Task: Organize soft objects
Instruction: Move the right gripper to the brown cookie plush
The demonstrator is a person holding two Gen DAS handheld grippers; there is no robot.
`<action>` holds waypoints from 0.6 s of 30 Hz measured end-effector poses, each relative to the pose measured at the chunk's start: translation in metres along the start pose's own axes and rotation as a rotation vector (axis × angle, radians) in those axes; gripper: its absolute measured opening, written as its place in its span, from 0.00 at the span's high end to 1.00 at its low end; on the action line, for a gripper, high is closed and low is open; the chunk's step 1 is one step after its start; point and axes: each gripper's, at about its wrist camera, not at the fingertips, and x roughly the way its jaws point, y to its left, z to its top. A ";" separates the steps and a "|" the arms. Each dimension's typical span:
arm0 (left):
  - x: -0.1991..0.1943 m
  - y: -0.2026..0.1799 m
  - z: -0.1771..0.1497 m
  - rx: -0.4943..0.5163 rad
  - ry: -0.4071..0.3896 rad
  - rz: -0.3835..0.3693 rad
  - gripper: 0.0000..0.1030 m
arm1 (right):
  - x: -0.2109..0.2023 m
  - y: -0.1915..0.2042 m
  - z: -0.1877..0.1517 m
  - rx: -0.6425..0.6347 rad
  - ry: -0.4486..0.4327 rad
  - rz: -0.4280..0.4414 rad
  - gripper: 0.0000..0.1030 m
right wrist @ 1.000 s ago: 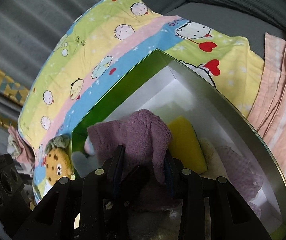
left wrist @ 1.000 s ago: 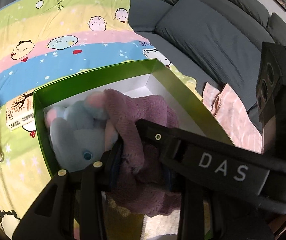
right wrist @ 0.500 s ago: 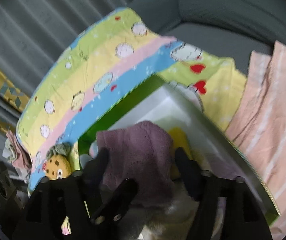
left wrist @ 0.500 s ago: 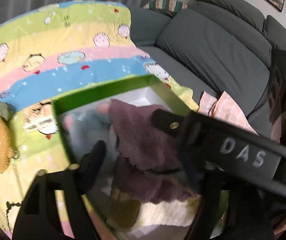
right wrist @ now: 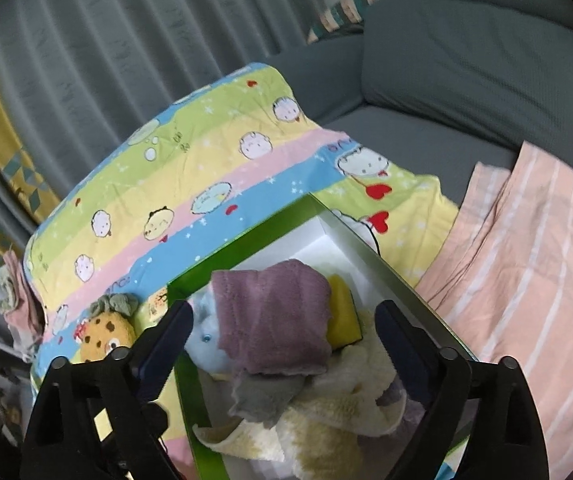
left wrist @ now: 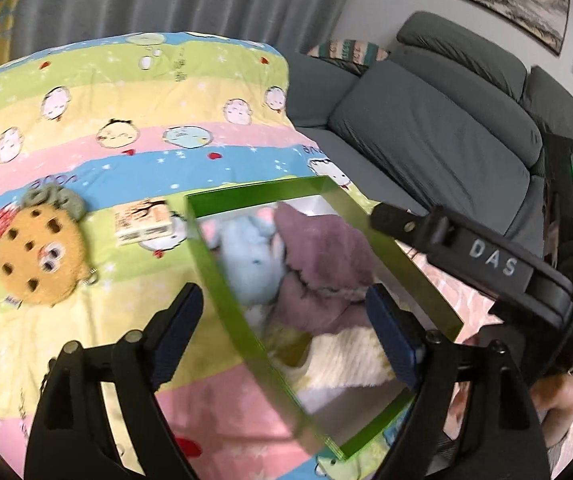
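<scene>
The purple towel (right wrist: 274,316) lies in the green box (left wrist: 226,276), on top of the blue plush (left wrist: 252,260) and partly over the yellow sponge (right wrist: 342,316), with a cream towel (right wrist: 326,412) and a grey cloth (right wrist: 262,396) below it. The left hand-held gripper (left wrist: 282,332) and the right hand-held gripper (right wrist: 282,344) have both just been opening; now each one is spread wide above the box, and nothing is between the pads. The towel is loose and not flat, so one risk is that a corner catches on a finger (left wrist: 390,336) and comes out again when the hand-held gripper goes away. The pile looks high near the front wall, so I think the cream towel could slip over that edge. The box has thin walls and sits on a soft quilt (left wrist: 126,128), so a push on its rim may tip or slide it. Outside the box, the cookie plush (left wrist: 40,260) and a small carton (left wrist: 144,220) lie on the quilt to the left, near the wall but apart from it. A pink striped cloth (right wrist: 526,264) lies to the right on the sofa (left wrist: 446,136). The open room is mostly to the left over the quilt and upward; to the right the two hand-held grippers are close together, as the left view shows.
</scene>
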 end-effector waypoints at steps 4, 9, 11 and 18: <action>-0.026 0.022 -0.011 -0.049 -0.040 0.018 0.02 | -0.012 0.008 -0.003 -0.023 -0.035 0.022 0.07; -0.059 0.064 -0.031 -0.098 -0.079 0.124 0.01 | -0.023 0.020 -0.008 -0.049 -0.074 0.049 0.05; -0.069 0.087 -0.040 -0.134 -0.089 0.186 0.01 | -0.025 0.029 -0.013 -0.071 -0.077 0.060 0.05; -0.082 0.168 -0.073 -0.283 -0.102 0.398 0.01 | -0.017 0.062 -0.028 -0.101 -0.030 0.190 0.05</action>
